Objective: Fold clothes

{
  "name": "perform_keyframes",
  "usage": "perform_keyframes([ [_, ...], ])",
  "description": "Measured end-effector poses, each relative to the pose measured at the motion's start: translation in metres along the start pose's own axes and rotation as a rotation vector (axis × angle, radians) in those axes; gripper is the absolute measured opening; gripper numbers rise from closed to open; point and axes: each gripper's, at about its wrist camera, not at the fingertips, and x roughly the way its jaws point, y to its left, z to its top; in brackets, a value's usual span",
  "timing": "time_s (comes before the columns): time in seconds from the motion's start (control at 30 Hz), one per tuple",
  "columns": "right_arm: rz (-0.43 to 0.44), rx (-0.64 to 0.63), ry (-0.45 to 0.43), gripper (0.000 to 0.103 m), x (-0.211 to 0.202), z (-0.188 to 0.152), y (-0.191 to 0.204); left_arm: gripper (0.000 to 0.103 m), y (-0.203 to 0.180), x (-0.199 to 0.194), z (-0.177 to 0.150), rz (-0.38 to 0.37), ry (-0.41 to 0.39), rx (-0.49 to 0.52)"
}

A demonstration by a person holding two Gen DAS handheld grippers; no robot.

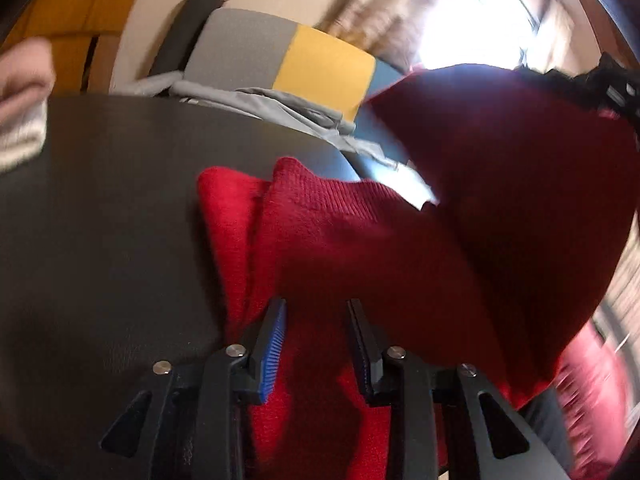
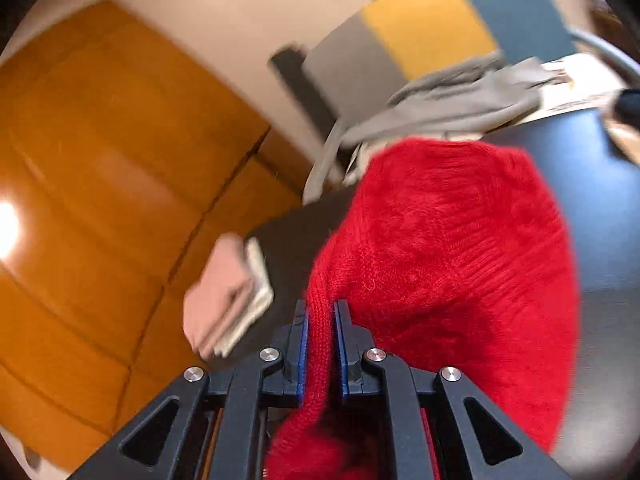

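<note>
Between the right gripper's pads: a ridge of the red knit sweater is pinched, the two blue-lined fingers pressed close on the fabric.
Right gripper: clamped on the sweater; the knit bulges ahead of it and to its right, and more of it hangs below the jaws.
Left gripper: jaws stand apart, with red knit lying between and under them; the blue-ribbed left pad touches the fabric on its side, but whether the right pad presses on it cannot be told.
Sweater, from the left gripper: a ribbed edge lies just ahead on the dark table, while a large dark-red fold rises ahead and to the right, lifted off the surface.
Ahead-left of the right gripper: a folded pink and white stack rests at the table's edge, near the sweater but apart from it.
Beyond the sweater: a crumpled grey garment lies on a chair with grey, yellow and blue panels.
Left of the right gripper: an orange wooden floor, blurred.
Far right of the left gripper: a bright window, washed out.
</note>
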Motion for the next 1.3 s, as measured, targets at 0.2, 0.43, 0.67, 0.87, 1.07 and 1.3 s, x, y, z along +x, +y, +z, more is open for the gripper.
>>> perform_keyframes([
  [0.2,-0.035,-0.11,0.194,0.0,0.109,-0.044,0.026,0.024,0.001,-0.003,-0.005,-0.007,-0.025,0.025],
  [0.43,-0.023,-0.199,0.141,0.006,0.098,-0.065,0.022,0.024,0.017,-0.011,-0.007,-0.102,-0.055,-0.069],
  [0.67,-0.276,-0.34,-0.029,0.024,-0.002,-0.067,-0.021,0.029,0.048,-0.03,-0.002,-0.35,-0.096,-0.334],
  [0.87,-0.319,-0.324,0.03,0.028,-0.022,-0.101,-0.066,0.033,0.034,-0.042,0.002,-0.486,-0.039,-0.376],
  [1.07,-0.311,-0.368,0.045,0.042,-0.005,-0.119,-0.072,0.036,-0.01,-0.03,0.0,-0.352,0.133,-0.153],
  [1.3,-0.277,-0.438,0.027,0.047,-0.017,-0.122,-0.059,0.005,-0.012,-0.03,-0.003,-0.229,0.185,-0.144],
])
